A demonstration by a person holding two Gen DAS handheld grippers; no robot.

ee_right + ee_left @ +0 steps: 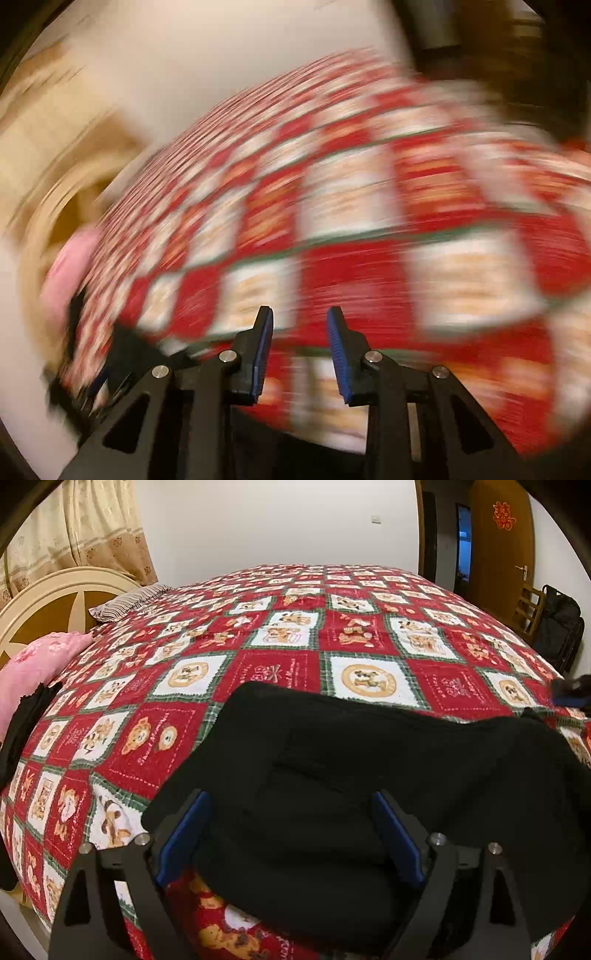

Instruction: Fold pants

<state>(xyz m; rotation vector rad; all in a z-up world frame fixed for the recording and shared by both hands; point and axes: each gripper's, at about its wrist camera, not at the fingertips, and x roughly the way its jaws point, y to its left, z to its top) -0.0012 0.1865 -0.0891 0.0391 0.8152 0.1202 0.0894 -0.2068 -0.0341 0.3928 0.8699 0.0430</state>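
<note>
Left gripper (291,834): jaws spread wide, black pants bunched between them, not pinched as far as I can see.
Right gripper (300,349): jaws narrowly apart, nothing in them; its view is super blurry.
Pants (369,775): heaped on the near side of the bed.
Bedspread (295,627): red and white checks with cartoon animals.
Pillow (33,664): pink, far left by the headboard (55,602).

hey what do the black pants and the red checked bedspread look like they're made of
Black pants: seemingly a soft matte knit or fleece; no sheen, folds slump rounded, though detail is lost in the black. Bedspread: probably a printed, quilted cotton-like fabric; matte, with visible stitch lines and slightly puffy squares.
</note>
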